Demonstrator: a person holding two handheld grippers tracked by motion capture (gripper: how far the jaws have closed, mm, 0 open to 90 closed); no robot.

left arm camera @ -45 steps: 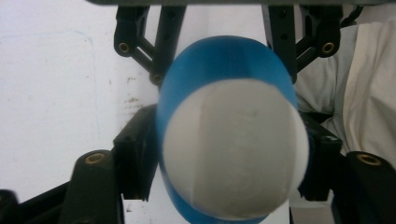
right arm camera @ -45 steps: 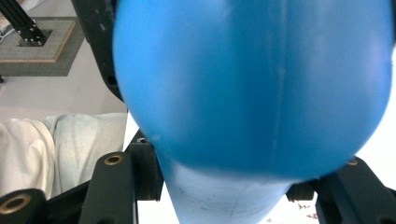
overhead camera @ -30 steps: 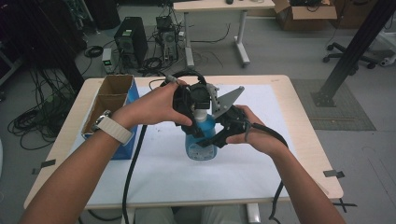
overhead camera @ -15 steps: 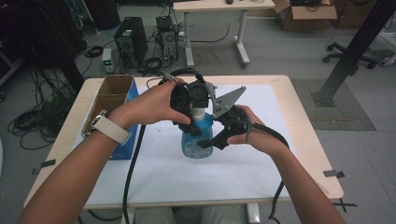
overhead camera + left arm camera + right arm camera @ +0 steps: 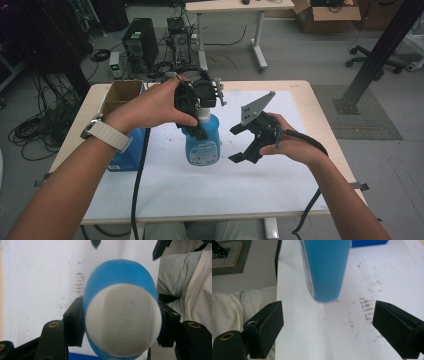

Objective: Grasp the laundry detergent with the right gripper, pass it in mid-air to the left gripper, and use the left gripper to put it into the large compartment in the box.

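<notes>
High view. The left gripper [image 5: 196, 100] hangs above the white surface [image 5: 280, 185] and pinches the white neck of a blue bottle [image 5: 202, 141], which hangs upright directly beneath it. Whether the bottle's base touches the surface cannot be told here. The right gripper [image 5: 241, 143] stands just beside the bottle, on its right and apart from it; its jaws are spread, have just been opening, and have nothing between them. A grey three-cornered plate [image 5: 255, 106] sits on top of the right gripper. On the far side of the left gripper from the right one lie a blue box [image 5: 127, 152] and, beyond it, an open cardboard box [image 5: 120, 92].

Left gripper view. The left gripper [image 5: 120, 325] looks straight down its own jaws, which press from both sides on the blue bottle [image 5: 117, 272] just under its white cap [image 5: 122, 320]. Past the bottle lies the white surface [image 5: 37, 277]; two dark tips of the right gripper [image 5: 126, 246] enter at the top edge.

Right gripper view. The right gripper [image 5: 328, 322] holds its jaws wide apart, with bare, speckled surface [image 5: 387, 272] between them. The lower end of the blue bottle [image 5: 325, 267] hangs ahead of the jaws, nearer the left one, tilted in this view and clear of both pads.
</notes>
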